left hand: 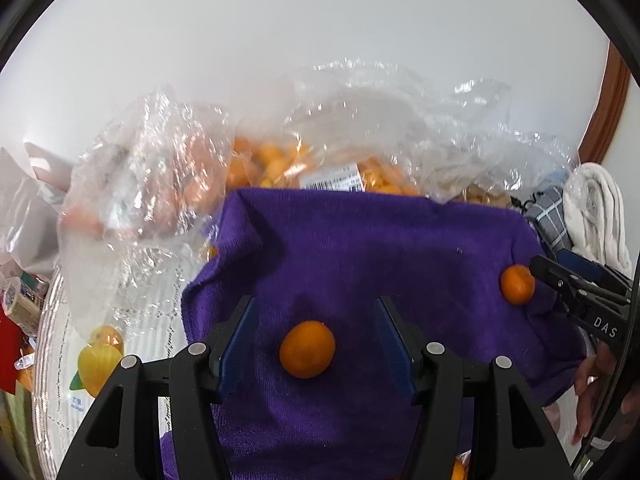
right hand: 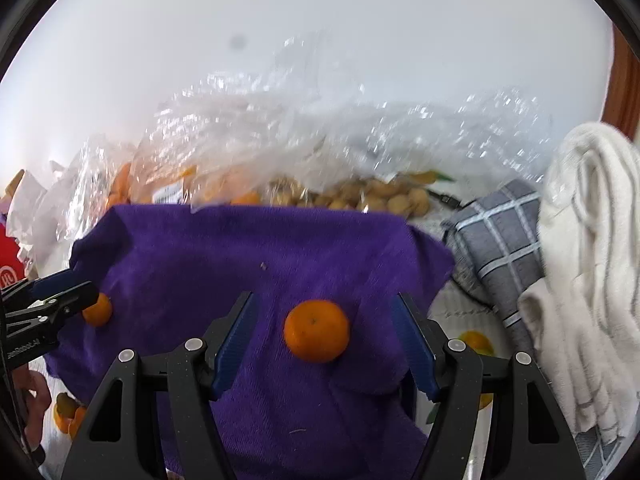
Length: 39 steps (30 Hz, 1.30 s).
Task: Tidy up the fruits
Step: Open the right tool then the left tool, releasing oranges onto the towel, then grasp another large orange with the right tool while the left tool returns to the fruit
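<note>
Two small oranges lie on a purple towel (left hand: 360, 248). In the left wrist view, one orange (left hand: 307, 349) lies between the fingers of my open left gripper (left hand: 314, 312), untouched. The other orange (left hand: 517, 284) lies at the towel's right edge, at the tip of my right gripper (left hand: 560, 276). In the right wrist view, that orange (right hand: 317, 330) lies between the open fingers of my right gripper (right hand: 324, 308) on the towel (right hand: 260, 248). The first orange (right hand: 97, 309) shows at the left by my left gripper (right hand: 56, 288).
Clear plastic bags (left hand: 160, 184) of orange fruit (left hand: 272, 160) and pale nuts (right hand: 360, 196) stand behind the towel. A grey checked cloth (right hand: 492, 240) and a white towel (right hand: 584, 240) lie at the right. More oranges (right hand: 66, 416) lie at the lower left.
</note>
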Available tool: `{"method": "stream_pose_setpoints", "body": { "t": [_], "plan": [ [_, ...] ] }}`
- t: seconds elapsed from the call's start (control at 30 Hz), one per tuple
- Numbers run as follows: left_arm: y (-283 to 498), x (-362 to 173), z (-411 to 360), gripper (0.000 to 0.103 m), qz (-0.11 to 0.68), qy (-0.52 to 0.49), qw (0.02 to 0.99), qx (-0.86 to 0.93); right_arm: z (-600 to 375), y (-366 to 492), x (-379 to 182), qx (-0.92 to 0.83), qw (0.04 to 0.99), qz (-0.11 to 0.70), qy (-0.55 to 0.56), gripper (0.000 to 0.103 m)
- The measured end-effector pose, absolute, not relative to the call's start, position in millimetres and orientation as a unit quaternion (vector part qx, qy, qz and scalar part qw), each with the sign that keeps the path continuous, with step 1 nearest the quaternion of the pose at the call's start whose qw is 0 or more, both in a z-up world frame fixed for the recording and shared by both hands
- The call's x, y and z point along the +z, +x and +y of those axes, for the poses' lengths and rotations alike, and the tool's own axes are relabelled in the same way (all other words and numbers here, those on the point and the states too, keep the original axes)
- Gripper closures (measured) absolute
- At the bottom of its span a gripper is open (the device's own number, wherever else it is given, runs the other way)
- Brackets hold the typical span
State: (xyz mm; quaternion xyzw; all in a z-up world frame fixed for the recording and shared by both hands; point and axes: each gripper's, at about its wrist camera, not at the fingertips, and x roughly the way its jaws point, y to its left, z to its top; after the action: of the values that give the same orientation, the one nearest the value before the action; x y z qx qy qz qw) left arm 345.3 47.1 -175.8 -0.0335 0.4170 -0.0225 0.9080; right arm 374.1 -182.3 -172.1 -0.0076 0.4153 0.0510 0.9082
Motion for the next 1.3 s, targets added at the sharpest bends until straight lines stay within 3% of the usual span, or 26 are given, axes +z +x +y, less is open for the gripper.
{"method": "stream_pose_setpoints", "body": {
  "t": [0.4, 0.7, 0.9, 1.0, 1.07, 1.3],
  "plan": [
    [321.1, -134.1, 38.9, 0.046, 0.384, 0.002, 0.922, -0.043, -175.4, 349.3, -139.8, 0.042, 0.909, 0.414, -0.008, 0.034],
    [275.1, -93.0, 52.3, 0.045, 0.371, -0.026, 0.927, -0.047, -175.2, 295.5, -121.8, 0.037, 0.909, 0.415, 0.007, 0.034],
    [220.4, -102.7, 78.7, 0.044, 0.387, -0.019, 0.922, -0.012, -163.7, 254.3, -131.0, 0.044, 0.906, 0.421, -0.002, 0.035],
    [193.8, -114.2, 94.6, 0.044, 0.398, -0.017, 0.917, 0.013, -151.5, 233.1, -142.3, 0.053, 0.902, 0.428, -0.018, 0.048],
    [176.5, -122.6, 105.0, 0.044, 0.408, -0.03, 0.912, 0.021, -144.5, 222.1, -149.3, 0.064, 0.898, 0.435, -0.021, 0.051],
    [127.4, -153.0, 122.5, 0.044, 0.429, -0.05, 0.901, 0.031, -113.7, 198.3, -177.3, 0.12, 0.884, 0.451, -0.004, 0.051]
  ]
}}
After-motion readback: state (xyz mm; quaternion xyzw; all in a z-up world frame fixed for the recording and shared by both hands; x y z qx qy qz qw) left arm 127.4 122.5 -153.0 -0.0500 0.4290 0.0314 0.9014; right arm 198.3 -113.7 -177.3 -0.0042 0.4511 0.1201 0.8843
